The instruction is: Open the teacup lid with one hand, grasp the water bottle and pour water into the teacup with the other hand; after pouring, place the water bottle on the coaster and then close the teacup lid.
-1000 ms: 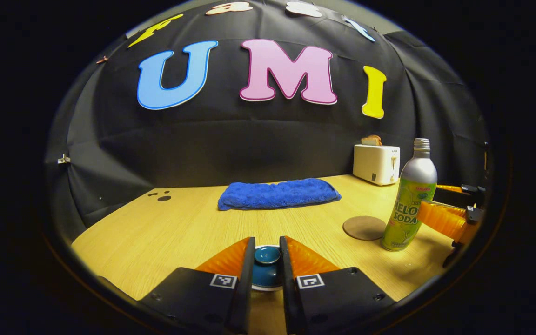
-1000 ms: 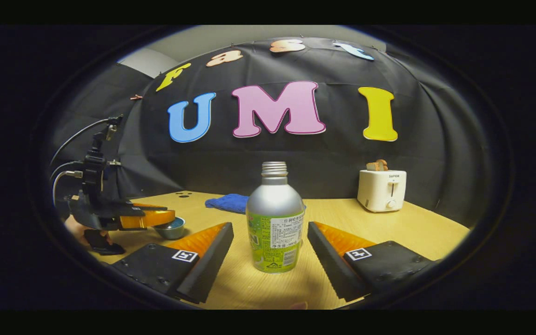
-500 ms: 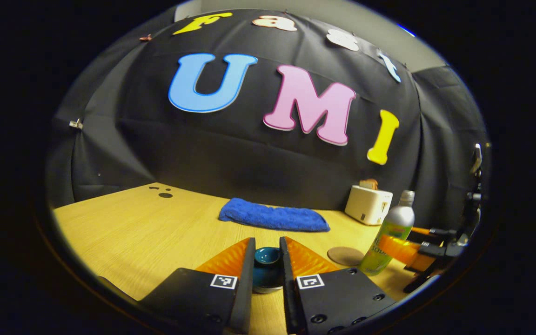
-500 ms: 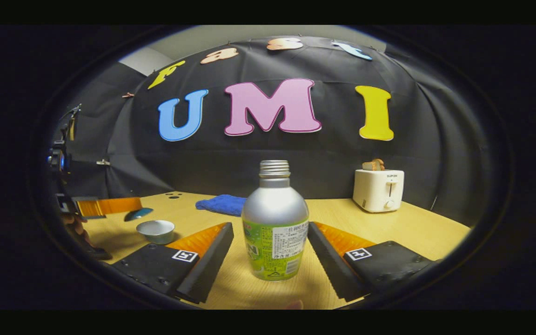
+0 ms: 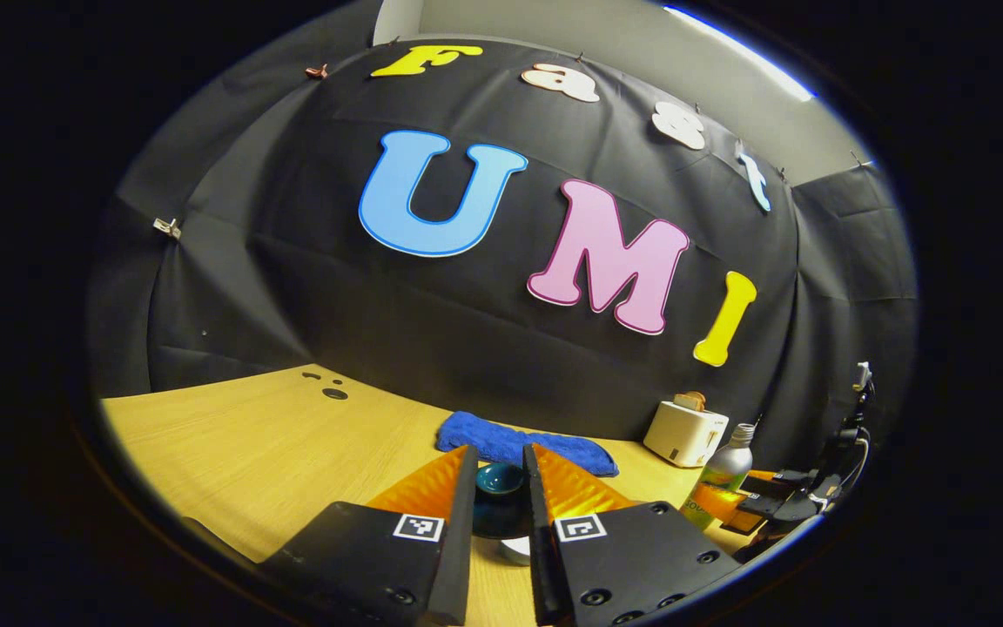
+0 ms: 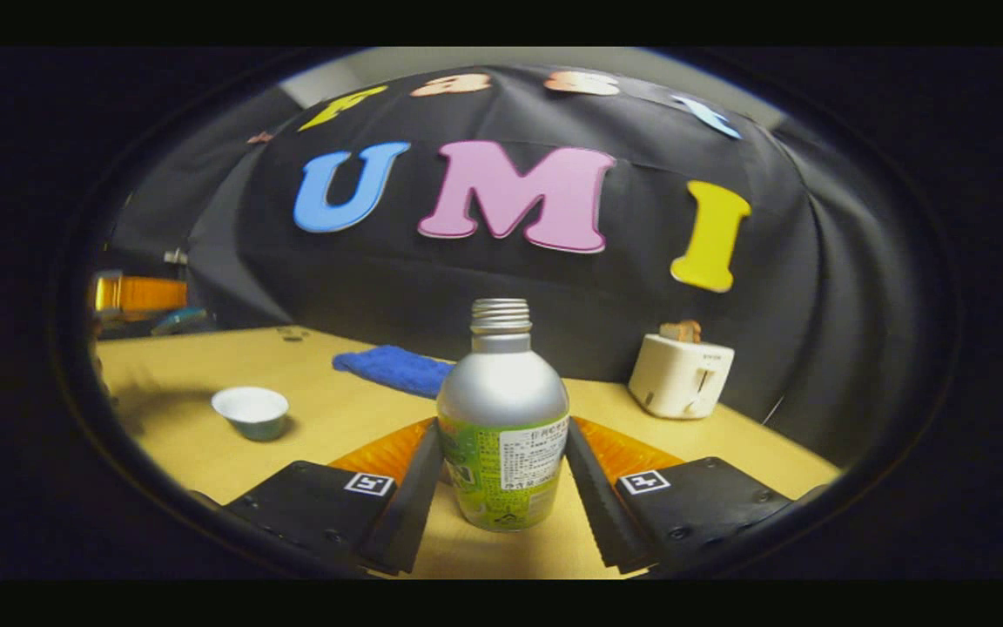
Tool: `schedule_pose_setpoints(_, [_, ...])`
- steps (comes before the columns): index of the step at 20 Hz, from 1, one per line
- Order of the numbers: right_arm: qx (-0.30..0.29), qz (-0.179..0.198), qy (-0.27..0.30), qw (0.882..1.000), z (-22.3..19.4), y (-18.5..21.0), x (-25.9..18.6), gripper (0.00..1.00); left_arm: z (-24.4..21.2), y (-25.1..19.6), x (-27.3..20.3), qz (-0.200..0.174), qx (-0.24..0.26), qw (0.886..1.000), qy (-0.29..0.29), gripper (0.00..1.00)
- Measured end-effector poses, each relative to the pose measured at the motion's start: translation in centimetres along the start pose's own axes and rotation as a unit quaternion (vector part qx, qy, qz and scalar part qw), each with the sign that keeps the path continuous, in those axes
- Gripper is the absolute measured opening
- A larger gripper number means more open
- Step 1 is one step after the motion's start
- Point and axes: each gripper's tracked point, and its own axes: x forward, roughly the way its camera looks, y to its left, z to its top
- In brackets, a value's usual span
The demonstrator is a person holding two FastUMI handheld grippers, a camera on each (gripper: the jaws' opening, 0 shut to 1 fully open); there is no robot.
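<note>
The left tongs point(image 5: 499, 488) are pinching the dark blue teacup lid point(image 5: 500, 498) between both fingers, closed down to just the lid's width and holding it up off the counter point(image 5: 232, 453); in the right gripper view those same tongs point(image 6: 140, 294) are hanging well to the left of the water bottle point(image 6: 502, 416) and above the counter, lid point(image 6: 178, 320) still in them; the teacup point(image 6: 250, 412) is sitting open on the counter left of the bottle, white inside; the right tongs point(image 6: 501, 475) are closing in around the bottle's lower body, both fingers right up against its sides, looks like touching; the bottle is standing upright, cap off; behind the bottle there's a blue towel point(image 6: 395, 369) to its left and a white toaster point(image 6: 681, 375) to its right.
</note>
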Motion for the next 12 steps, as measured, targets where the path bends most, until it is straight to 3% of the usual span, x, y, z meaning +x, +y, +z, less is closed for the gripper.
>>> schedule_pose_setpoints(2, [-0.125, -0.006, -0.02, 0.992, 2.1, 0.9, 0.3, 0.78, 0.4, 0.6, -0.1, 0.0, -0.003, 1.0, -0.003, 0.32])
schedule_pose_setpoints(3, [-0.191, -0.009, -0.031, 0.981, 3.1, 1.5, 0.4, 0.78, 0.5, 0.8, -0.3, -0.002, -0.008, 1.0, -0.003, 0.32])
schedule_pose_setpoints(6, [-0.367, -0.001, -0.06, 0.928, 5.2, 4.5, 1.0, 0.78, 0.4, 1.6, -0.5, -0.005, -0.017, 1.0, 0.001, 0.32])
schedule_pose_setpoints(8, [-0.444, 0.011, -0.073, 0.893, 5.6, 6.8, 1.7, 0.78, 0.4, 2.4, -0.6, -0.002, -0.018, 1.0, 0.002, 0.32])
schedule_pose_setpoints(12, [-0.52, 0.036, -0.077, 0.85, 4.2, 9.8, 2.1, 0.78, 0.2, 3.8, -0.8, 0.006, -0.025, 1.0, 0.007, 0.32])
